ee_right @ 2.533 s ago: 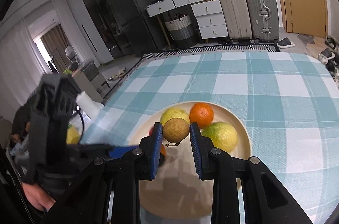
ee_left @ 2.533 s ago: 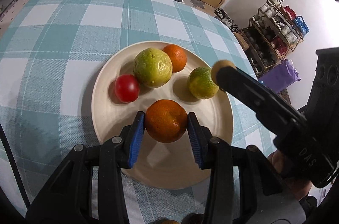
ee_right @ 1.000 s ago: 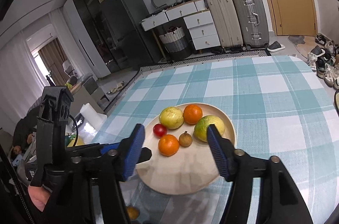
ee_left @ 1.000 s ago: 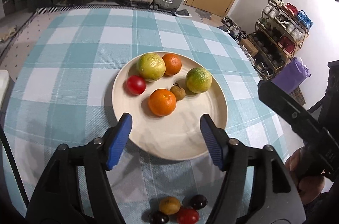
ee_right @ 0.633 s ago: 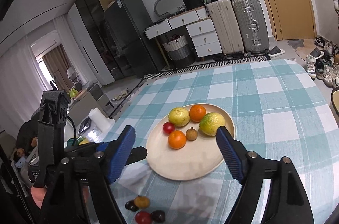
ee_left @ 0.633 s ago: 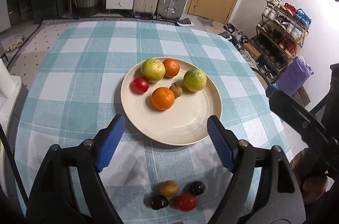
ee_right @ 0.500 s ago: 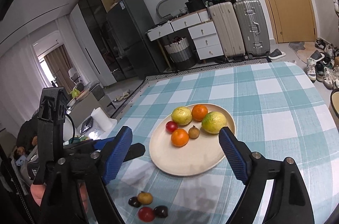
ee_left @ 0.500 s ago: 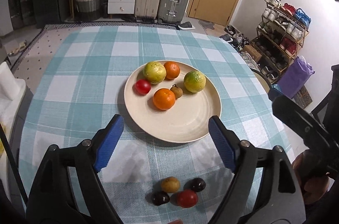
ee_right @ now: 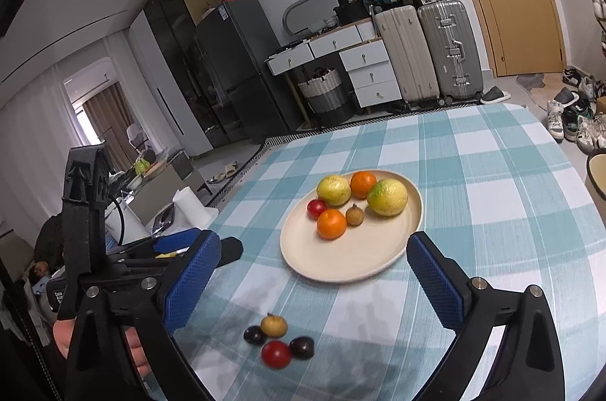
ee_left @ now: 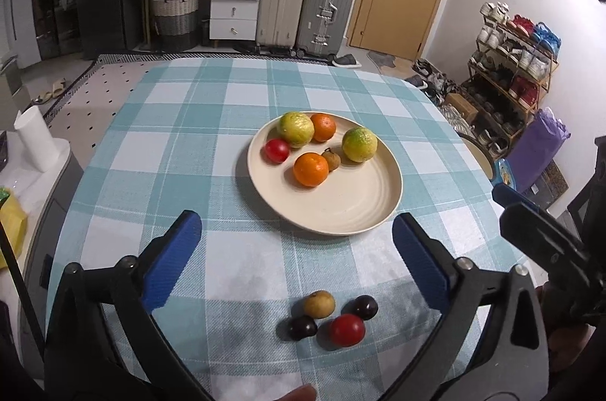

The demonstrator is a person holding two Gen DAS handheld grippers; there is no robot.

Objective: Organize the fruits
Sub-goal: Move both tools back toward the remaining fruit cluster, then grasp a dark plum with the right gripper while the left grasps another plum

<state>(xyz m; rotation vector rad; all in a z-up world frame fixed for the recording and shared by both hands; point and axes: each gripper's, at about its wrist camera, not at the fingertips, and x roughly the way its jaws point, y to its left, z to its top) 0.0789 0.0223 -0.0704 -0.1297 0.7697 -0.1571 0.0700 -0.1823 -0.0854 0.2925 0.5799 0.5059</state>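
Fruits are split: six sit grouped toward the plate's (ee_left: 382, 207) far rim, four small ones (ee_left: 333, 317) wait near the table's (ee_left: 189, 135) front edge, so left gripper (ee_left: 295, 253) and right gripper (ee_right: 310, 272) hover wide open, empty, probably ready to collect them.

light: dim, even indoor | shadows: soft | focus: mostly sharp | edges: fisheye bend, black vignette
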